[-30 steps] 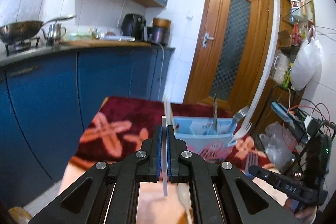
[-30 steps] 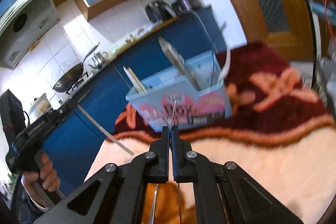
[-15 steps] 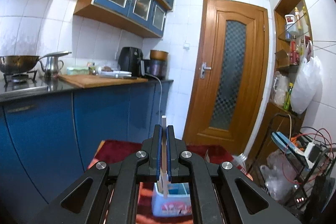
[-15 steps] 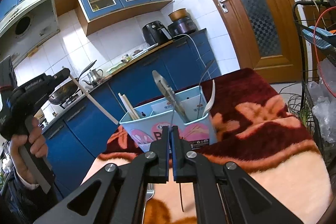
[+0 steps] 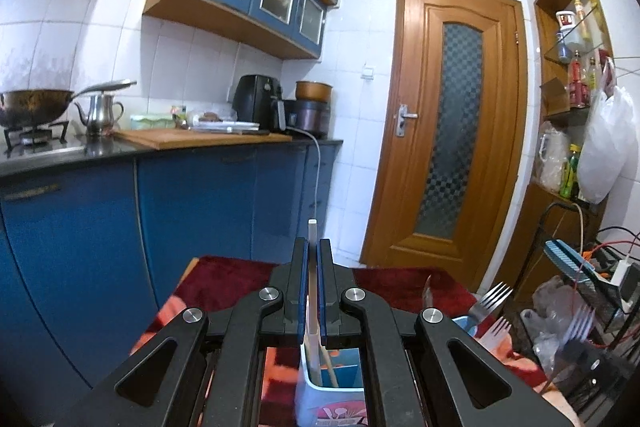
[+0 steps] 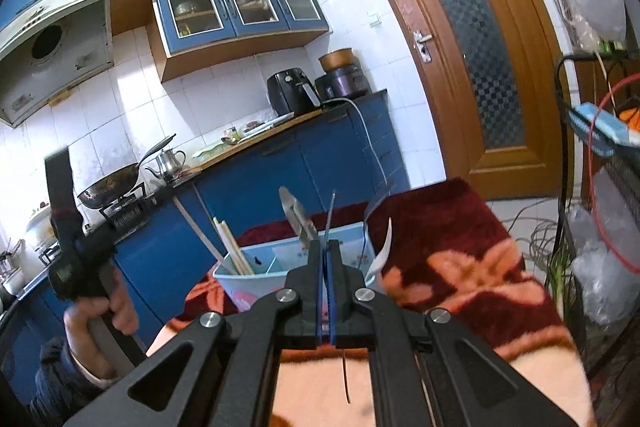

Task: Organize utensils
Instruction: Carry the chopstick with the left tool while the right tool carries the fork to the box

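Observation:
My left gripper (image 5: 313, 247) is shut on a pale chopstick (image 5: 311, 235). The stick runs down between the jaws into the left compartment of the light-blue utensil box (image 5: 332, 397), beside another chopstick there. In the right wrist view the left gripper (image 6: 80, 259) and its chopstick (image 6: 196, 223) slant into the box (image 6: 260, 281). My right gripper (image 6: 326, 247) is shut on a thin metal utensil (image 6: 330, 211) seen edge-on, just in front of the box. A fork (image 5: 490, 297) and a knife (image 6: 296, 217) stand in the box.
The box stands on a table under a red and cream blanket (image 6: 452, 267). Blue cabinets and a counter (image 5: 180, 143) with a wok and kettle are at the left. A wooden door (image 5: 448, 131) is behind. A wire rack (image 6: 600, 155) with cables is at the right.
My left gripper has come down over the box and the chopstick tip now sits inside the left compartment. My right gripper has moved closer to the box and lifted its utensil.

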`<state>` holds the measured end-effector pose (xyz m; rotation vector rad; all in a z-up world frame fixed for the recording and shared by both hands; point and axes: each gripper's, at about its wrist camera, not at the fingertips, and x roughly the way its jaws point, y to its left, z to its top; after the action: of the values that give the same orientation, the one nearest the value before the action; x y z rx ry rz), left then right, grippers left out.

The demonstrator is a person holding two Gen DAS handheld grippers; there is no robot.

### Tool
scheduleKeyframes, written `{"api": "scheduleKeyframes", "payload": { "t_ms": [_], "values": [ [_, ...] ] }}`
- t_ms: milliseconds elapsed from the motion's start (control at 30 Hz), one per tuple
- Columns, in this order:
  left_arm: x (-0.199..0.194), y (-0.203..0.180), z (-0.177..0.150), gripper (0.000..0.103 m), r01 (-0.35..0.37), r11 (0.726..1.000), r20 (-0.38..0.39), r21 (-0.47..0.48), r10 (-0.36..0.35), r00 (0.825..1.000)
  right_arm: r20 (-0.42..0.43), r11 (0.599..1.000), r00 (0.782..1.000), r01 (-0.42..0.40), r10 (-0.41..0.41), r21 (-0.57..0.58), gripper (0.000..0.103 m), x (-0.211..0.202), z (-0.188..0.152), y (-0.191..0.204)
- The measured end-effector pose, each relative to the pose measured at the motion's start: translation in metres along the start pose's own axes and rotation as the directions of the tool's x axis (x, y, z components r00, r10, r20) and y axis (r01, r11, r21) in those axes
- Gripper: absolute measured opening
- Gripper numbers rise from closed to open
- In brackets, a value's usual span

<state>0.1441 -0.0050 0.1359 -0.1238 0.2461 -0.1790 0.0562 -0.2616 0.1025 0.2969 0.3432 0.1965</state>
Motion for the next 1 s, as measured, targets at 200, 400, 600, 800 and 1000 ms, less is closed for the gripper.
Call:
{"api": "scheduleKeyframes", "payload": {
  "t_ms": [200,400,600,800,1000],
  "values": [
    [0.015,-0.001,-0.018,0.004,0.014,1.000,-0.047,0.000,-0.014,0.999,0.062,0.998,0.998,0.032,-0.029,-0.052,0.004,0.007,0.022,0.011],
    [0.027,0.000,-0.030,0.004,0.017,1.000,-0.080,-0.006,-0.018,0.997,0.101,0.996,0.994,0.045,-0.037,-0.075,0.004,0.027,0.035,0.018],
    [0.036,0.005,-0.038,0.004,0.015,1.000,-0.101,-0.019,-0.017,0.995,0.139,0.995,0.989,0.063,-0.052,-0.077,0.004,0.049,0.043,0.018],
    [0.045,0.009,-0.045,0.004,0.022,1.000,-0.130,-0.021,-0.024,0.991,0.117,0.996,0.991,0.066,-0.058,-0.059,0.004,0.072,0.039,0.011],
    [0.049,0.008,-0.049,0.004,0.025,1.000,-0.148,-0.019,-0.027,0.989,0.044,0.997,0.997,0.062,-0.060,-0.049,0.004,0.092,0.027,0.004]
  ]
}}
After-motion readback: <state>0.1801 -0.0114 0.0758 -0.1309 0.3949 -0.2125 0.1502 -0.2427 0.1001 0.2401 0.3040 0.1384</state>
